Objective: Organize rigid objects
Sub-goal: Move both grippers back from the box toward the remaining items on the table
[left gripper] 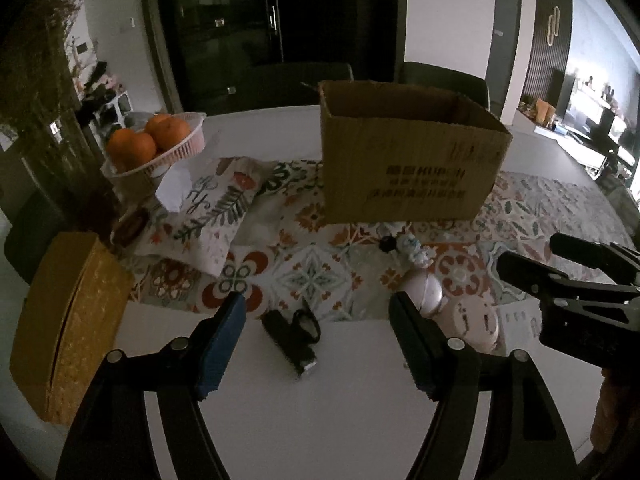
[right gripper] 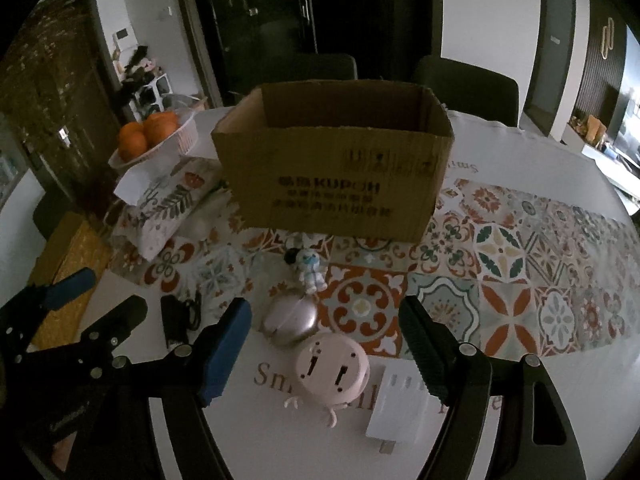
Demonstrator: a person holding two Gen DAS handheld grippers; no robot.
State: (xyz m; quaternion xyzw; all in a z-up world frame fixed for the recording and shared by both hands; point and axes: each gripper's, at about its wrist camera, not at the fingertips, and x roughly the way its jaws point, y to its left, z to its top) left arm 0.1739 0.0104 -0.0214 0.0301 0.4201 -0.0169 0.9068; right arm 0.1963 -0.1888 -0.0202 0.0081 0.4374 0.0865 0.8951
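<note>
My left gripper (left gripper: 318, 344) is open above the white table, with a black flashlight with a strap (left gripper: 290, 338) lying below, between its fingers, untouched. My right gripper (right gripper: 325, 354) is open too, and a pink round gadget (right gripper: 330, 368) lies on the table between its fingers. Beside the gadget are a silver round case (right gripper: 290, 320), a small white figurine (right gripper: 310, 266) and a white adapter (right gripper: 394, 404). An open cardboard box (right gripper: 336, 168) stands behind them on the patterned runner (right gripper: 500, 280). Each gripper shows in the other's view: the right gripper (left gripper: 528, 250), the left gripper (right gripper: 114, 290).
A basket of oranges (left gripper: 152, 144) and a floral tissue pouch (left gripper: 204, 212) sit at the left. A yellow box (left gripper: 68, 320) lies near the left table edge. Dark chairs (right gripper: 464, 84) stand behind the table.
</note>
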